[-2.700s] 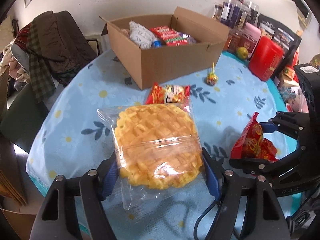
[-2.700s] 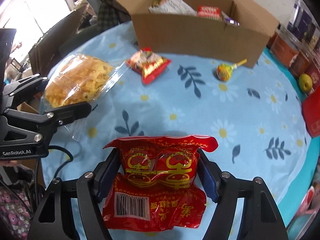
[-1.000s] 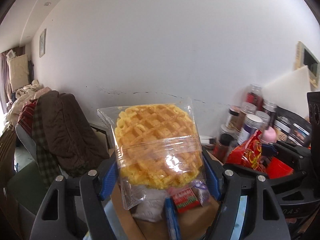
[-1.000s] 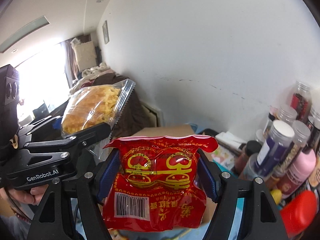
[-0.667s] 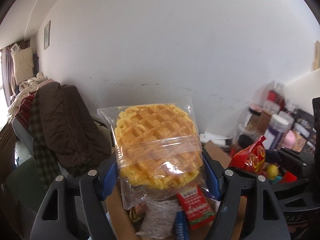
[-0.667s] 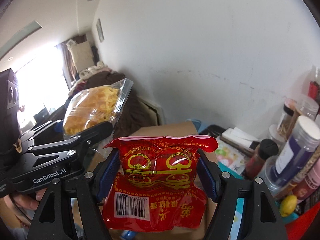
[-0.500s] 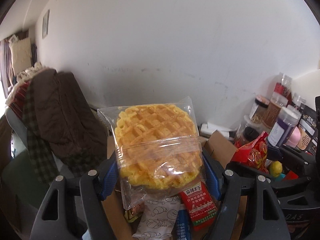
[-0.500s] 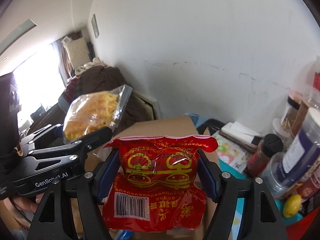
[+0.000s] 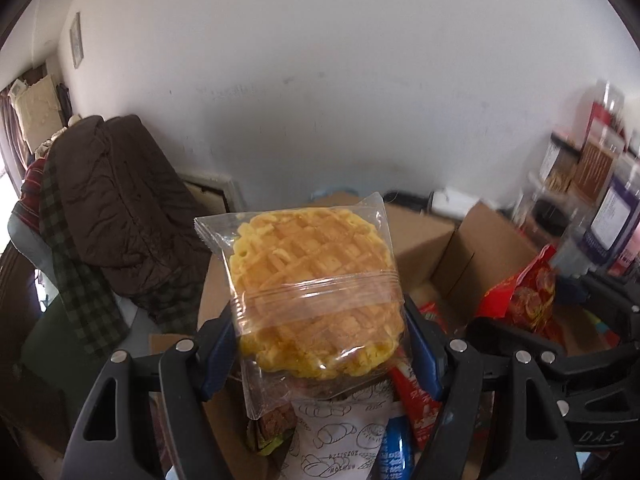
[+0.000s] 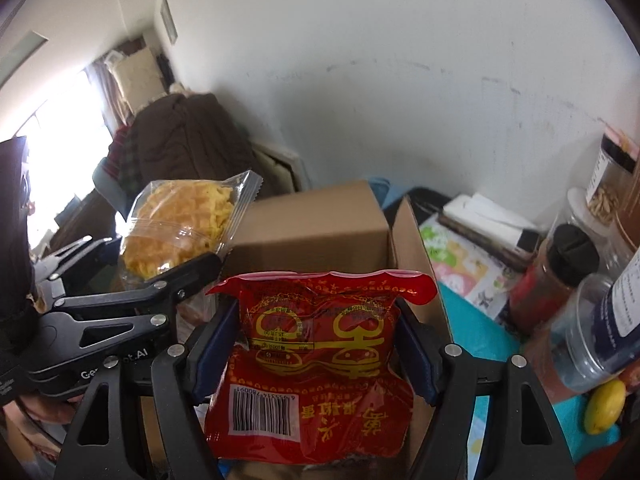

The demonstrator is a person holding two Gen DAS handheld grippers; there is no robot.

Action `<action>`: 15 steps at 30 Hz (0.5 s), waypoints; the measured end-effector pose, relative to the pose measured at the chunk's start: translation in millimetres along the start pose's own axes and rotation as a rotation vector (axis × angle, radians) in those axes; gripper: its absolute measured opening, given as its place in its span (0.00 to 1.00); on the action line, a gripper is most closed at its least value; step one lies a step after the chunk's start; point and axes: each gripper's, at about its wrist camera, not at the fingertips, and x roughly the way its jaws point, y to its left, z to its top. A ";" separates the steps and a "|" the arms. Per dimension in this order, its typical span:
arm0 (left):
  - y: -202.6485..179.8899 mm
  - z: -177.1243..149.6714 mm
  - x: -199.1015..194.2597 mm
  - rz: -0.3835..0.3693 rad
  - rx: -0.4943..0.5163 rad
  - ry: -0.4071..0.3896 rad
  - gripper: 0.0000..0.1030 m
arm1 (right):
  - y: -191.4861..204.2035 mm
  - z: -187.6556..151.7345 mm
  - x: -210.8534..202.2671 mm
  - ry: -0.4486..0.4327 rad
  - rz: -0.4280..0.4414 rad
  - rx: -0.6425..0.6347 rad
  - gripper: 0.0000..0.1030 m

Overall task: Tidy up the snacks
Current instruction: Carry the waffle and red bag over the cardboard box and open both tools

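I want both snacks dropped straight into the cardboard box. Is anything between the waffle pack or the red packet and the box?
Nothing visible blocks either. The left claw holds the waffle pack over the open cardboard box, above snacks already inside. The right claw holds the red packet in front of it; its flaps stand open.

A round golden waffle in a clear plastic wrapper (image 9: pixel 316 292) stands upright above the open brown cardboard box (image 9: pixel 472 256). At its 3 o'clock, a glossy red snack packet with gold print (image 10: pixel 320 360) hangs upright, barcode lowermost.
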 end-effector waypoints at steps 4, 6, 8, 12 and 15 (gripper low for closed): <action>0.6 -3.0 14.9 -0.001 0.007 0.074 0.71 | 1.9 -3.7 5.8 0.030 -0.048 -0.024 0.73; 1.7 -5.0 22.1 0.004 0.010 0.119 0.71 | 0.3 -4.2 7.6 0.038 -0.057 -0.021 0.74; 0.2 -7.5 30.0 0.016 0.031 0.161 0.72 | -1.6 -5.0 7.8 0.041 -0.059 -0.016 0.74; -5.8 -11.1 39.4 0.033 0.059 0.203 0.73 | -2.9 -5.6 11.0 0.048 -0.062 -0.024 0.75; -7.3 -13.1 42.5 0.047 0.069 0.219 0.75 | -3.2 -5.8 12.1 0.052 -0.068 -0.028 0.75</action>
